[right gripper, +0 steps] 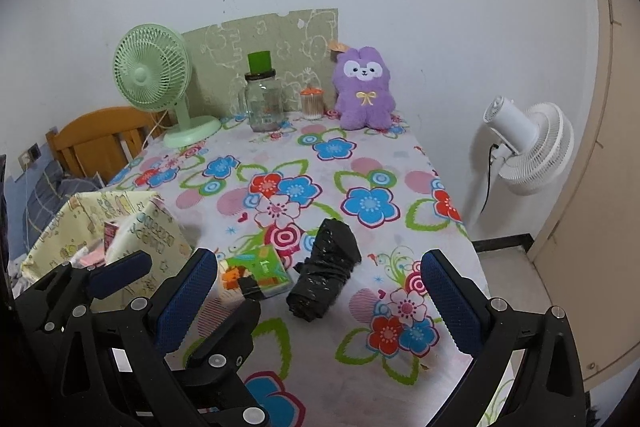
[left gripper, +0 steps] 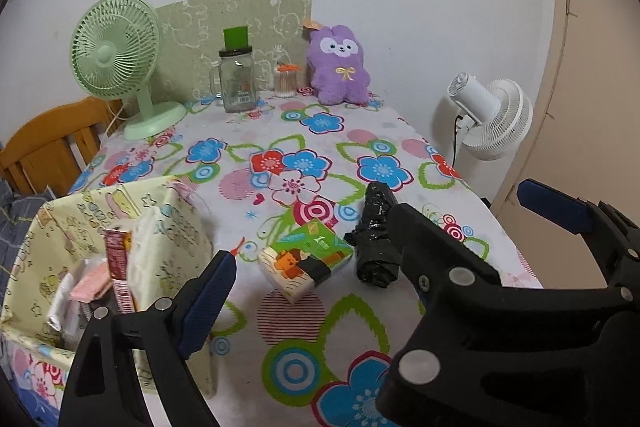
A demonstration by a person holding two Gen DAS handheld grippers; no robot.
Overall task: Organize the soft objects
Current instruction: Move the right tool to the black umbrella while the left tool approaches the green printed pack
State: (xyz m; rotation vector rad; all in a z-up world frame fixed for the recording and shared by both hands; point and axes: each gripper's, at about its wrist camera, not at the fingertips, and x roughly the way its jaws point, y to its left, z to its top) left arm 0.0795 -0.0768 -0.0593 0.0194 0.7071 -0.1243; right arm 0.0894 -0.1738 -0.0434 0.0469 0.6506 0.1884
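A green tissue pack (left gripper: 306, 261) and a black rolled plastic bag (left gripper: 376, 239) lie side by side on the flowered tablecloth (left gripper: 360, 331). A purple plush toy (left gripper: 339, 65) sits at the far edge against the wall. A yellow fabric storage box (left gripper: 120, 251) holding several soft packets stands at the near left. My left gripper (left gripper: 320, 259) is open above the tissue pack. My right gripper (right gripper: 320, 287) is open just short of the black bag (right gripper: 324, 267), with the tissue pack (right gripper: 256, 273) to its left. The plush (right gripper: 364, 89) and box (right gripper: 108, 231) show there too.
At the back stand a green desk fan (left gripper: 116, 59), a glass jar with a green cup on it (left gripper: 237, 77) and a cotton swab holder (left gripper: 286, 81). A white floor fan (left gripper: 492, 115) stands right of the table. A wooden chair (left gripper: 52, 143) is at the left.
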